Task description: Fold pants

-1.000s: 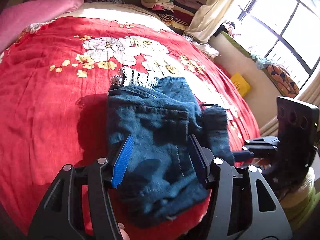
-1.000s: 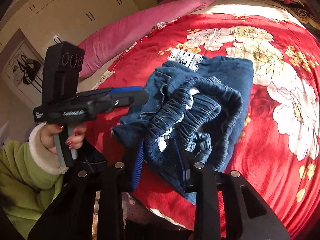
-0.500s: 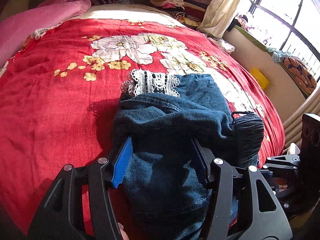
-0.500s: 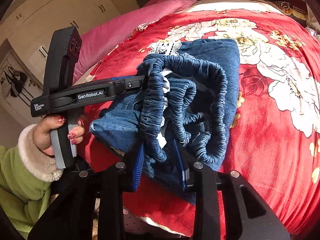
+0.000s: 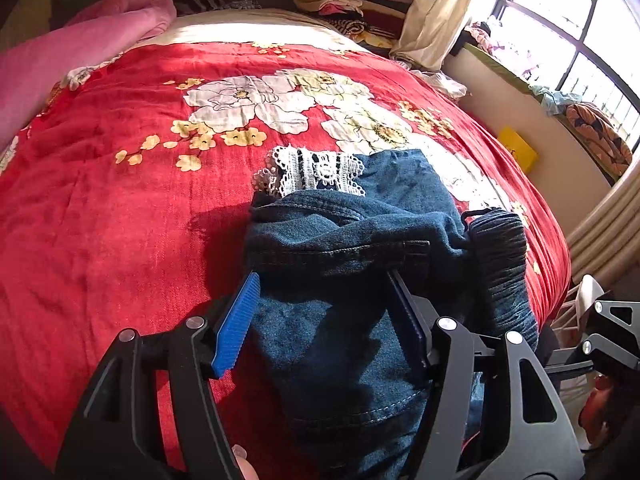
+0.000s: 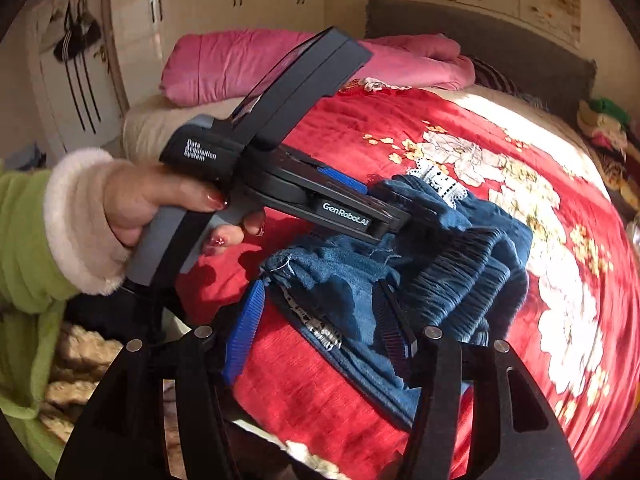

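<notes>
Pants (image 5: pixel 352 264) lie bunched near the bed's (image 5: pixel 100 216) front edge. Left tool (image 5: pixel 324 300) and right tool (image 6: pixel 320 312) are both opening, denim between their parted pads.

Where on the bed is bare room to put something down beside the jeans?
Free: the red bedspread left of the jeans, up to the pink blanket. Also beyond the lace hem. Crowded: the right bed edge.

The pants (image 5: pixel 344 248) are dark blue denim, matt and coarse, with pale stitching, a ribbed elastic waistband (image 5: pixel 500 264) and white openwork lace trim (image 5: pixel 308 172). The bedspread (image 5: pixel 120 220) is red woven cloth printed with flowers, softly creased. Both grippers, left gripper (image 5: pixel 324 312) and right gripper (image 6: pixel 320 316), are matt black plastic with ridged blue pads (image 5: pixel 236 324) and shiny metal pins. The sleeve (image 6: pixel 24 240) is green fleece, cuffed in cream pile.
</notes>
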Motion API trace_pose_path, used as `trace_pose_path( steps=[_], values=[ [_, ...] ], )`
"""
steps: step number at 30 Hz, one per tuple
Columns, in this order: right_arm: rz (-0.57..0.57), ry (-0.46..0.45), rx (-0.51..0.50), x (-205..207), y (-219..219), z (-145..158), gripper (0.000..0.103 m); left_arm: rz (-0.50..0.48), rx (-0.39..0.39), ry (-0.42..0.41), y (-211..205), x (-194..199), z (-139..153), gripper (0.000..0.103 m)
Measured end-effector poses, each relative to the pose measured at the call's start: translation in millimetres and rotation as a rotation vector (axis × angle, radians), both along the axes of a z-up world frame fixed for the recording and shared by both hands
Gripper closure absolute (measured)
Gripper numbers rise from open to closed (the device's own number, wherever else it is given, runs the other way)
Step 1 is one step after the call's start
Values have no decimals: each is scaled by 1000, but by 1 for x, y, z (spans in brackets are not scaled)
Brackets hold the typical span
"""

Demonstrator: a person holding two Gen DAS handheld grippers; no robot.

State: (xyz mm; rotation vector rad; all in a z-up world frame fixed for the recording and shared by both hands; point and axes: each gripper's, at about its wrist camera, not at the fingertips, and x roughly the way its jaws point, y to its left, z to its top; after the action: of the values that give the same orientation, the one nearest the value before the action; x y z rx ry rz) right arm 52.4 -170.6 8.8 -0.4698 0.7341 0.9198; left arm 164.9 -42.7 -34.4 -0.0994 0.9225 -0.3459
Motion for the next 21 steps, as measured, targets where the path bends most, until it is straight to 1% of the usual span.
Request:
trace_pose_path(
  steps=[3,4,5,6,9,12,16,19,21],
  values=[
    [40,-103,-125,2,25,-19,48,-12,16,8,0,3,-3,47],
    [58,-126,-145,2,30,-26,49,-14,20,8,0,3,-3,47],
    [85,-95,-129,3,33,-31,63,-15,23,8,-1,4,-4,47],
    [101,-48,-99,4,33,-34,83,-14,24,8,0,5,-4,47],
    [119,0,-63,0,22,-38,85,-8,19,9,0,9,-6,46],
    [77,75,9,2,2,-40,85,-11,11,9,0,11,-6,45],
    [26,126,72,2,-13,-45,85,-8,10,-3,-3,8,-3,45],
    [-18,189,135,1,-22,-43,80,-8,9,-17,-4,5,1,45],
    [-32,222,188,-3,-30,-33,75,-7,16,-34,-4,2,6,45]
  ],
)
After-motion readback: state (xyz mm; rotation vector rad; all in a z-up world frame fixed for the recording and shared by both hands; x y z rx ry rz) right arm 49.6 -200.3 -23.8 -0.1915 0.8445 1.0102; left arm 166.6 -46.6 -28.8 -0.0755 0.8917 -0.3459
